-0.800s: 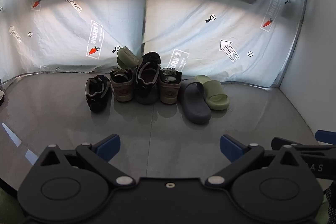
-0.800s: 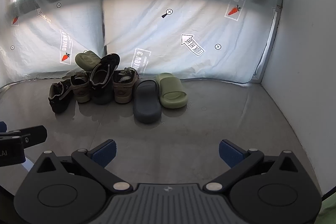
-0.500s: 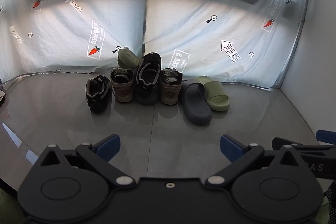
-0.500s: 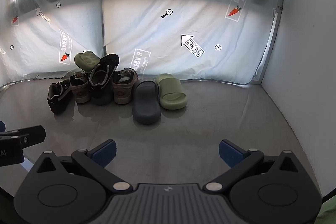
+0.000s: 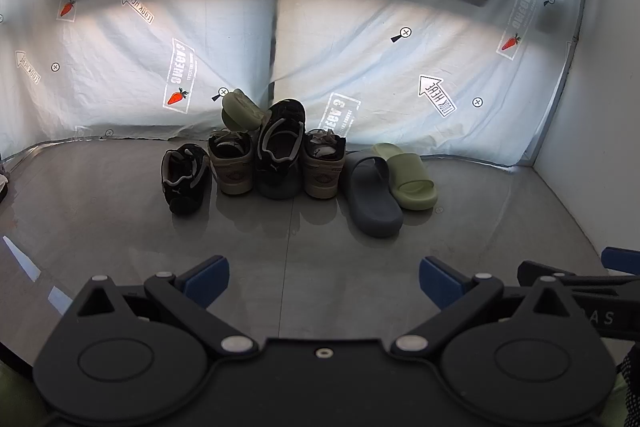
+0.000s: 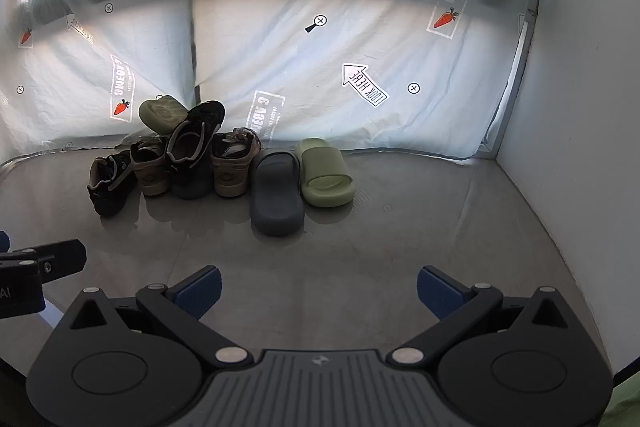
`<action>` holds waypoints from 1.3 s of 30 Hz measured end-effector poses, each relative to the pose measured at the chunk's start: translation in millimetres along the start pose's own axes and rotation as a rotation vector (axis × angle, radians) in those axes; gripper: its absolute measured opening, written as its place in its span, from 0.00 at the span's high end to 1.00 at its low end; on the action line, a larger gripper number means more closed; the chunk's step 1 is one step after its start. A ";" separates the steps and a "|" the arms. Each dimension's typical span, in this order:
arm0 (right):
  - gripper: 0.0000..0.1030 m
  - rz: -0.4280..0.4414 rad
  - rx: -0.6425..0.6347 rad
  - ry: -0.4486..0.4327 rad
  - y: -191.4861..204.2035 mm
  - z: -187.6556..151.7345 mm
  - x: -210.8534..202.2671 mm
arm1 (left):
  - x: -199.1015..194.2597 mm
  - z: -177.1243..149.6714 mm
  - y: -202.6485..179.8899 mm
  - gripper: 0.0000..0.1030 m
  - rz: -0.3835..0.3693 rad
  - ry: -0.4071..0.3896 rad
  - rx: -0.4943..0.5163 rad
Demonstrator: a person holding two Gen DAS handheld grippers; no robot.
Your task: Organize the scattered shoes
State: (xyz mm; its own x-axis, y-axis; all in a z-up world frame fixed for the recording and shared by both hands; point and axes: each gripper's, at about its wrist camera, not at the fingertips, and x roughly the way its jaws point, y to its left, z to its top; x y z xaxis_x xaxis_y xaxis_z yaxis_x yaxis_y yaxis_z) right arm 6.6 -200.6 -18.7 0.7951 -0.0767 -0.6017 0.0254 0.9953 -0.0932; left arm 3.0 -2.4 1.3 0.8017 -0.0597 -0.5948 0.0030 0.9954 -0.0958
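Both tools are held above the grey floor (image 5: 120, 235) with nothing between their blue pads: the left gripper (image 5: 324, 279) and the right gripper (image 6: 318, 287) have their jaws wide apart, well away from the shoes. The shoes lie in a heap at the printed white sheet (image 5: 360, 67) — a black sneaker (image 5: 184, 177) at the left, two beige sneakers (image 5: 234, 163) with a second black sneaker (image 5: 280, 147) tilted up between them, and a green slide (image 5: 240, 111) resting on top of the heap. Just beside the heap on the right a grey slide (image 6: 276, 193) and another green slide (image 6: 326, 173) lie flat, touching each other.
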 end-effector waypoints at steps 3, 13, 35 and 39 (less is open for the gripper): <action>0.00 0.000 -0.001 0.001 -0.3 -0.2 0.7 | 1.3 0.2 0.9 0.01 -0.001 0.001 -0.002; 0.00 0.001 -0.003 0.003 -1.1 -1.1 2.5 | 3.4 0.6 1.0 0.01 0.003 0.000 -0.005; 0.00 0.048 -0.031 0.000 -13.7 3.6 12.5 | 6.0 3.9 -16.9 0.01 0.064 -0.001 -0.040; 0.00 0.084 -0.052 0.000 -24.9 9.4 19.6 | 10.6 6.3 -29.3 0.01 0.086 0.006 -0.059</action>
State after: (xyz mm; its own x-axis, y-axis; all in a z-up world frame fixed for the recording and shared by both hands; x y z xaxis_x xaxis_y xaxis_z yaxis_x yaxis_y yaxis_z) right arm 27.3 -226.2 -20.7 0.7932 0.0066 -0.6090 -0.0724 0.9939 -0.0835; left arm 15.3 -31.8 2.9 0.7936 0.0252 -0.6079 -0.1012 0.9907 -0.0911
